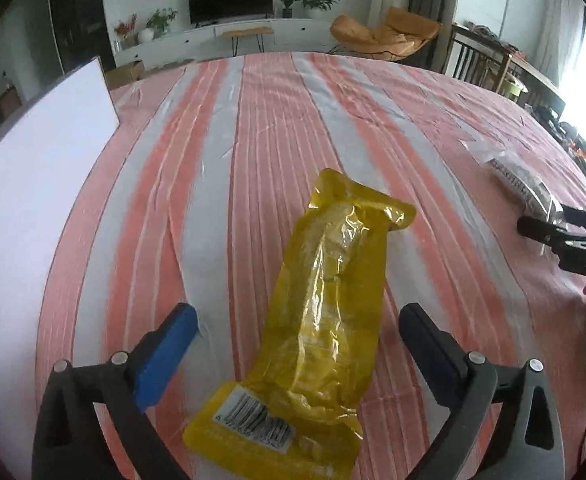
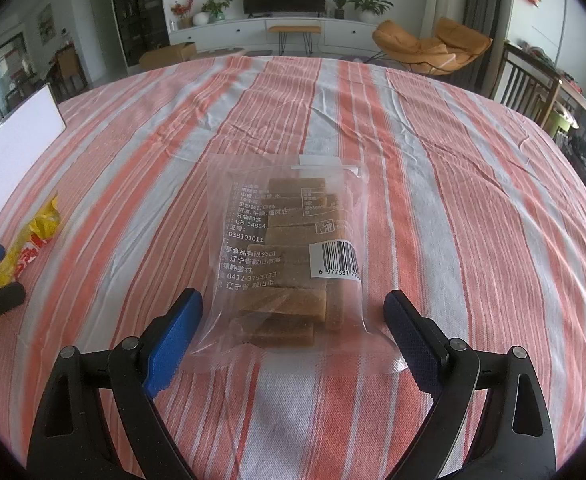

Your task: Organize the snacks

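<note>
grippers gape, left gripper [image 1: 297, 332] astride the yellow pack [image 1: 325, 304], right gripper [image 2: 293, 320] astride the clear bag [image 2: 289, 256], so sorting looks barely begun, nothing gripped.

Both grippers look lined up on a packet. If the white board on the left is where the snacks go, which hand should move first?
Probably left. The left gripper is open astride the yellow packet, and the white board stands on its side. The right gripper, open around the clear packet, sits farther away.
</note>
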### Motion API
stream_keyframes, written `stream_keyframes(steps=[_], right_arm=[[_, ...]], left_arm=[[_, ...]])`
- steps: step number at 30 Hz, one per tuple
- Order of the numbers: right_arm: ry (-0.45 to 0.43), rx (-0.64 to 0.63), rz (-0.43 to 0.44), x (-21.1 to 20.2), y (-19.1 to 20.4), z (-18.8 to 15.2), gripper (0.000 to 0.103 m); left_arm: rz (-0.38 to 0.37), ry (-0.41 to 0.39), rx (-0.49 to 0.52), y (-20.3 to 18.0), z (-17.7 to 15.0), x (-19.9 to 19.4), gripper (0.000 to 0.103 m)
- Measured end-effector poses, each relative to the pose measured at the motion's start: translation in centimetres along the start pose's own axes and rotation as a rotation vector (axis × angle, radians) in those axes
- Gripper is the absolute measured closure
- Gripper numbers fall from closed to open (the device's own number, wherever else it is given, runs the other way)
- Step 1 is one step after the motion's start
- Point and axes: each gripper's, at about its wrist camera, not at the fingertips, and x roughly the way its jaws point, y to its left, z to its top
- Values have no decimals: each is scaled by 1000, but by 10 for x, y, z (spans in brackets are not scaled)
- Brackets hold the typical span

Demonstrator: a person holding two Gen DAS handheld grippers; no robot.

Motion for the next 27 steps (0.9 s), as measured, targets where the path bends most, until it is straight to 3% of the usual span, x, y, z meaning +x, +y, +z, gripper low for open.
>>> stream_keyframes(steps=[27], right_arm=[[0,0,0,0,0,0,9]], left_arm=[[22,-4,19,-6,-3,2,0]])
